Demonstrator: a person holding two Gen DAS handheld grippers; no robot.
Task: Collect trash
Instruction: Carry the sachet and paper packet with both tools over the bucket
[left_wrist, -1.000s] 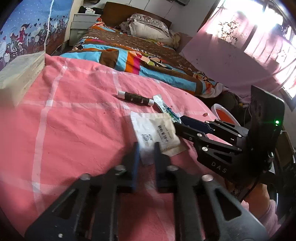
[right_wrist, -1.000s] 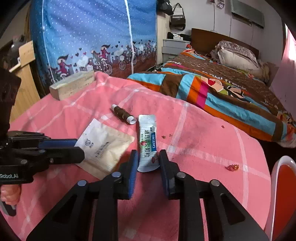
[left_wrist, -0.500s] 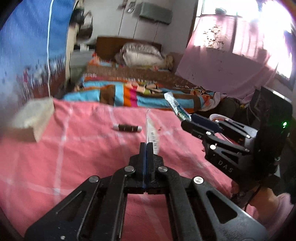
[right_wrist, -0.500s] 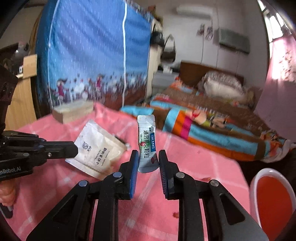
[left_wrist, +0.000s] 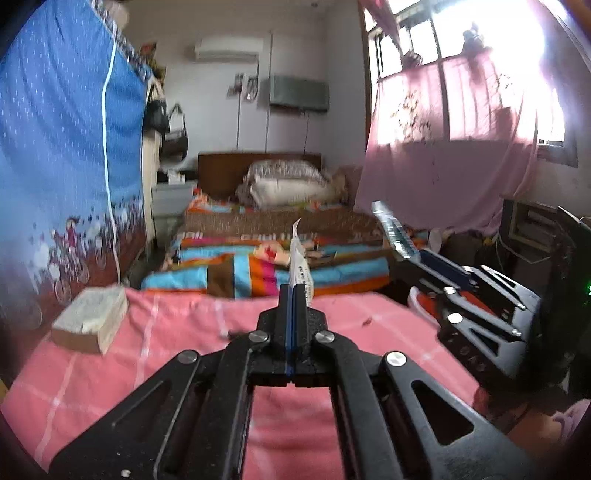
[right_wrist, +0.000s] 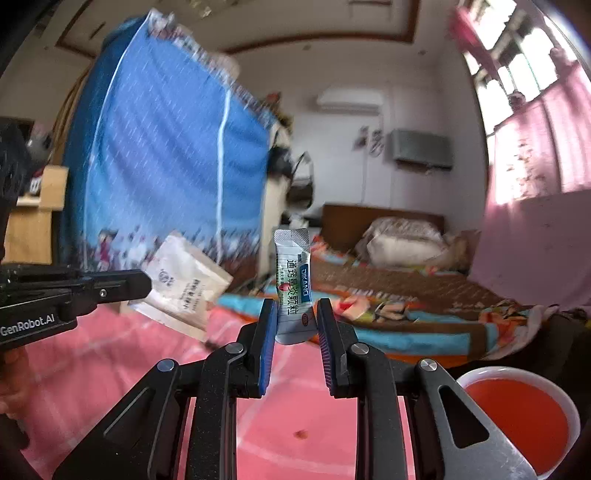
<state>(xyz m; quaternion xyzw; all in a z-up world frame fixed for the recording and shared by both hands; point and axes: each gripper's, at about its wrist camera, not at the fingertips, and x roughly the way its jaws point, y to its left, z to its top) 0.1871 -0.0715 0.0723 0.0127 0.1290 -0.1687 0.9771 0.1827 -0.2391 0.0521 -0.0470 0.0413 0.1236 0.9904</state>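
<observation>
Both pieces are up off the bed now! A second ago the flat cream-white paper sachet (right_wrist: 181, 280) lay on the pink checked bedspread (left_wrist: 177, 332) with our left gripper (left_wrist: 293, 295) only closing on it; now that gripper is clamped tight on its edge and carries it in the air, seen edge-on from the left wrist. Our right gripper (right_wrist: 295, 321) has lifted too, its blue pads pinching the lower end of the silver, green and blue foil stick packet (right_wrist: 293, 280), which stands upright between the jaws.

So we've cleared the surface of two items at once. The white bowl with the red inside (right_wrist: 517, 410) sits low to our right, probably the place for the trash, though its rim is partly cut off. Next we'd swing both over it and let go. The pale rectangular block (left_wrist: 90, 323) stays behind on the bedspread.
</observation>
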